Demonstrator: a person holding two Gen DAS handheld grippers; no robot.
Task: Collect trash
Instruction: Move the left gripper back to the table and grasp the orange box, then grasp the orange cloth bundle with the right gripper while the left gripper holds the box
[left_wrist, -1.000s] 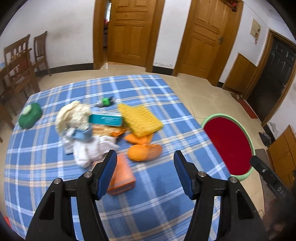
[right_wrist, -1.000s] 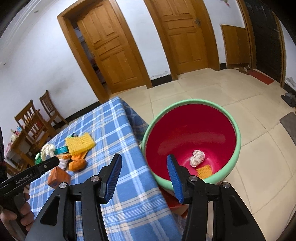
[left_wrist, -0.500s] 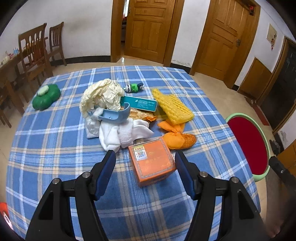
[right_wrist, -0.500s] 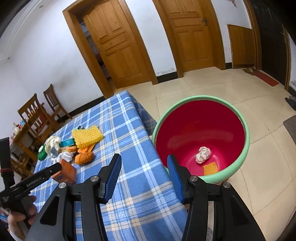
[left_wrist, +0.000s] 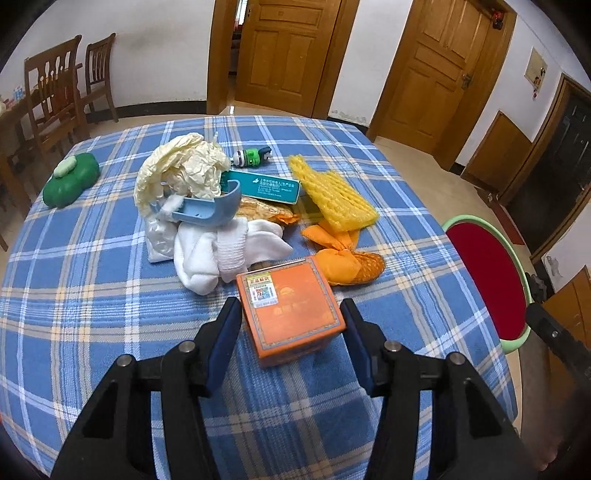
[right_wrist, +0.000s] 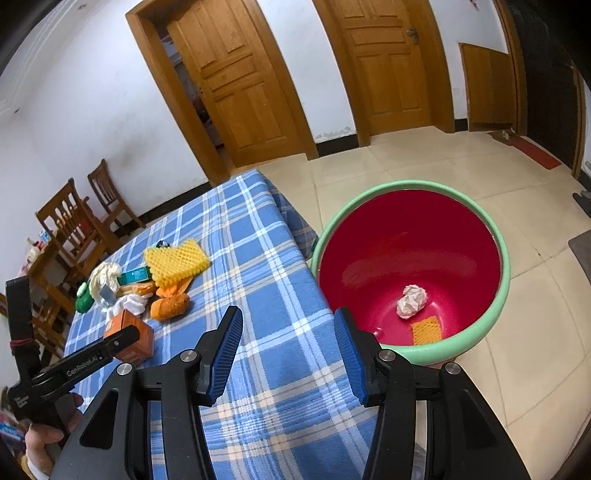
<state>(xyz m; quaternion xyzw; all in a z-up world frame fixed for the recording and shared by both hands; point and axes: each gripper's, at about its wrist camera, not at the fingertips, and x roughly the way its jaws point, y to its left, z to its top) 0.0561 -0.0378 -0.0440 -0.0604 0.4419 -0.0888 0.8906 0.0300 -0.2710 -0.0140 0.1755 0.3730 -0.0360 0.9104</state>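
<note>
The counter (left_wrist: 92, 332), a wide surface under a blue plaid cloth, carries the whole heap of litter near its middle, which keeps everything within one reach of the person standing at its near edge. Just off its right side stands the round red plastic bin with a pale green rim (right_wrist: 506, 280), set low beside the counter, probably so that pieces can be carried across and dropped in; a crumpled white paper ball (right_wrist: 412, 301) and a small square of yellow foam netting (right_wrist: 426, 329) already lie on its bottom. The right gripper (right_wrist: 288, 347) hangs empty above the counter edge next to the bin, its blue pads standing apart with nothing between them, seemingly waiting its turn. The left gripper (left_wrist: 291, 339) is lowered around the square orange cardboard box (left_wrist: 291, 310), the nearest piece of the heap and so the natural first pick; its jaws are closing on the box's two side walls, though the pads do not yet seem to press on them. Behind the box lie a bundle of white cloth (left_wrist: 225, 251), a sheet of yellow foam fruit netting (left_wrist: 332, 195), crumpled cream paper (left_wrist: 184, 170), a pale blue plastic scoop (left_wrist: 207, 210) and a teal carton (left_wrist: 266, 186).
</note>
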